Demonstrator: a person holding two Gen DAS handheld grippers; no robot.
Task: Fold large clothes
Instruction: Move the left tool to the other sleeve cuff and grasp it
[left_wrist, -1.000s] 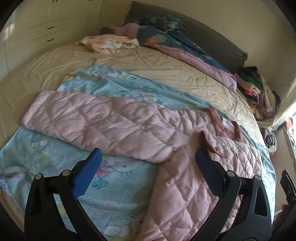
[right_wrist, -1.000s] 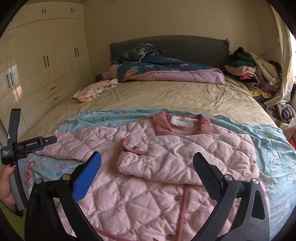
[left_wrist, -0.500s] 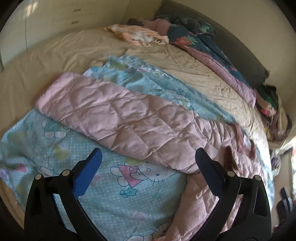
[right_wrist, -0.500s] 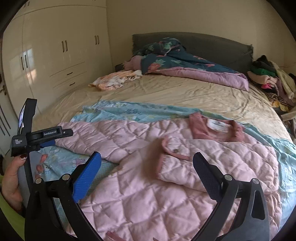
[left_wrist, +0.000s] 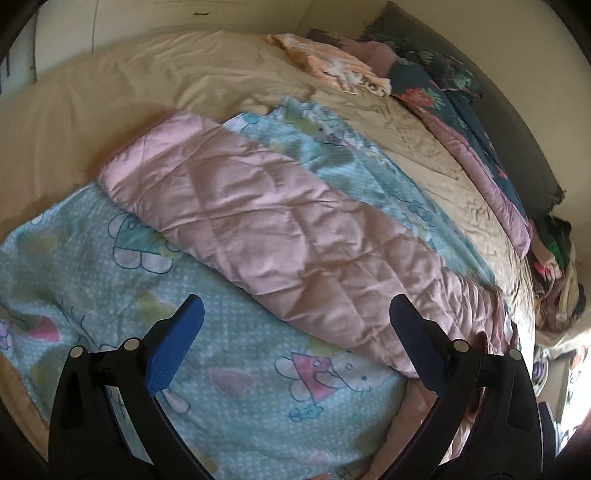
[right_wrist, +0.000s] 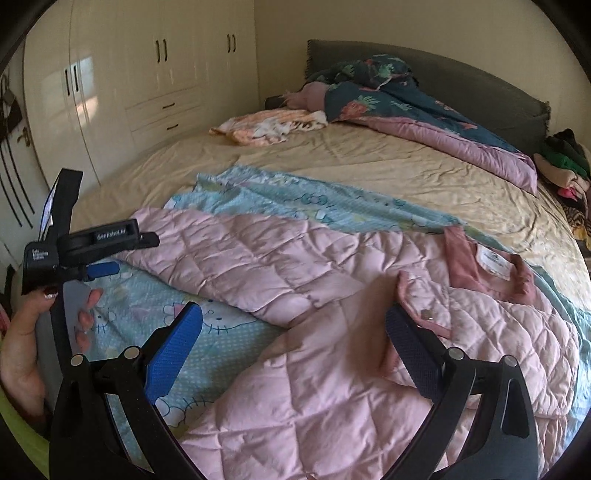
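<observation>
Claws: left claw (left_wrist: 295, 332) and right claw (right_wrist: 293, 338) both released, above one pink jacket (right_wrist: 332, 314).

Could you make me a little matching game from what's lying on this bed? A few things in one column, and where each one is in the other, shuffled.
Things:
1. pink quilted jacket
2. blue cartoon blanket
3. peach floral cloth
4. dark floral duvet

Places:
A. bunched against the grey headboard
B. crumpled on the beige sheet, near the wardrobe side
C. spread flat directly under the jacket
D. on top, one sleeve stretched out to the side

Pairs: 1-D, 2-C, 3-B, 4-A
</observation>
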